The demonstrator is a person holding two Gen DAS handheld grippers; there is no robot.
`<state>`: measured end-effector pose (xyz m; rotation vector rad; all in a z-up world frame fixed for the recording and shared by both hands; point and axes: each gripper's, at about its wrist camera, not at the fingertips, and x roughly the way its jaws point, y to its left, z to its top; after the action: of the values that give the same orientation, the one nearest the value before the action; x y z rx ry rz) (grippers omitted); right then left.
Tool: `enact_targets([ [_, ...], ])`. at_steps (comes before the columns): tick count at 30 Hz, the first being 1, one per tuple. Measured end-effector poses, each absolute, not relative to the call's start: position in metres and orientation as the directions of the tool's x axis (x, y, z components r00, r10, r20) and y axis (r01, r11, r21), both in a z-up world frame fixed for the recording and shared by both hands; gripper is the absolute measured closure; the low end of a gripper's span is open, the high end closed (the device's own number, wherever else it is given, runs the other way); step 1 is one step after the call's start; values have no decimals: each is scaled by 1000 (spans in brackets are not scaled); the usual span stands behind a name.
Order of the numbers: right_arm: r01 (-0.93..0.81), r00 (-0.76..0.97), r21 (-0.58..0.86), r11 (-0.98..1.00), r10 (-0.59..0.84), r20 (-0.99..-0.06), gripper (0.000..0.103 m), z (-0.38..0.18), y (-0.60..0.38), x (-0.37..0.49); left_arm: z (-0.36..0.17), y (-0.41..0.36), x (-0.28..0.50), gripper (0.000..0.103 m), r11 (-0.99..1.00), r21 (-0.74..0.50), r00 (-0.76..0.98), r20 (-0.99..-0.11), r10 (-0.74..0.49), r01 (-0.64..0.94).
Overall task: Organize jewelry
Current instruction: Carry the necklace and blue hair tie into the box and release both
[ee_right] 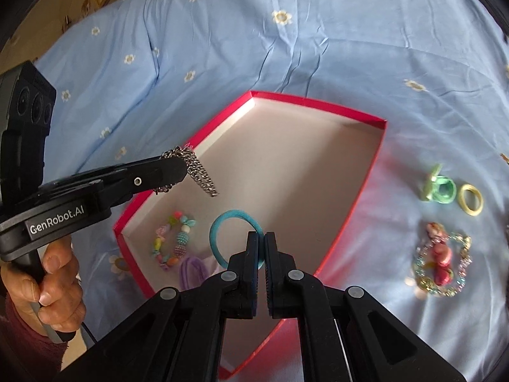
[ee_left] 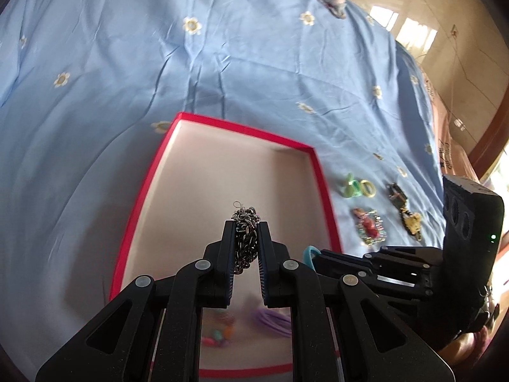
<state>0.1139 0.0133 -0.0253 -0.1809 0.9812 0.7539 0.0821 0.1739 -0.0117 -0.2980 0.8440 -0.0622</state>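
The left gripper (ee_left: 247, 227) is clamped on a bunched silver chain (ee_left: 245, 237), and it hangs over the red box (ee_left: 321, 175). The right gripper (ee_right: 261, 242) has its jaws pressed together on a teal hair tie (ee_right: 222, 222), and it too is above the box.

Some things could go wrong. The chain is a loose clump, and part of it dangles down below the jaws. When the jaws open, a link may catch on a pad, so the chain would cling instead of dropping. If a hand tilts or swings, the dangling end could land on the red rim and slide out onto the blue flowered sheet (ee_left: 127, 63). The hair tie is stretchy. It is pinched only at one spot, so it could spring sideways and bounce out when let go. The two grippers are near each other over the same box, so they could bump if both go down at once.

A bead bracelet (ee_right: 173, 242) and a purple hair tie (ee_right: 192, 270) already lie in the near end of the box. Things dropped on top of them may tangle.

Still out on the sheet, beside the box, are a green ring (ee_right: 440, 189), a yellow ring (ee_right: 471, 203), a sparkly bracelet with red charms (ee_right: 440, 262) and a dark and gold piece (ee_left: 404, 207). Nothing blocks the way to them.
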Motion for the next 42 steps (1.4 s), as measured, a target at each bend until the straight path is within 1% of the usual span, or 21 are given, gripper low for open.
enact_targets([
  [8, -675, 318, 122, 728, 437, -842, 100, -43, 38, 121, -43, 192, 89, 92, 951, -286, 621, -768, -154, -117],
  [12, -684, 308, 95, 723, 405, -861, 99, -53, 45, 120, -53, 194, 90, 92, 954, -272, 599, -788, -144, -128],
  [15, -695, 317, 73, 715, 395, -862, 98, -53, 48, 118, -58, 190, 91, 92, 963, -235, 580, -806, -117, -131],
  [22, -699, 309, 76, 711, 396, -865, 96, -52, 48, 118, -62, 192, 90, 91, 960, -238, 566, -816, -115, -148],
  [24, -697, 306, 83, 713, 399, -865, 94, -52, 47, 118, -61, 193, 90, 91, 959, -240, 566, -817, -114, -152],
  [25, -695, 304, 88, 714, 402, -864, 93, -52, 46, 118, -61, 192, 90, 90, 959, -239, 565, -817, -112, -154],
  [27, -690, 300, 101, 717, 409, -862, 86, -50, 43, 118, -60, 192, 89, 88, 959, -239, 567, -816, -112, -155],
  [30, -679, 296, 130, 722, 432, -852, 83, -47, 39, 118, -55, 190, 87, 83, 959, -238, 576, -810, -108, -155],
  [32, -672, 302, 141, 727, 443, -844, 83, -42, 35, 117, -51, 189, 85, 71, 959, -236, 583, -806, -104, -155],
  [35, -657, 310, 171, 734, 470, -826, 81, -32, 24, 113, -44, 186, 81, 61, 960, -232, 595, -798, -96, -157],
  [37, -647, 318, 187, 739, 485, -815, 78, -27, 17, 112, -40, 185, 78, 58, 958, -238, 600, -794, -97, -160],
  [39, -634, 334, 200, 747, 498, -801, 73, -19, 5, 109, -37, 183, 74, 56, 955, -245, 607, -789, -98, -166],
  [42, -610, 354, 217, 762, 508, -785, 72, -12, -13, 106, -31, 178, 69, 56, 952, -255, 614, -783, -103, -166],
])
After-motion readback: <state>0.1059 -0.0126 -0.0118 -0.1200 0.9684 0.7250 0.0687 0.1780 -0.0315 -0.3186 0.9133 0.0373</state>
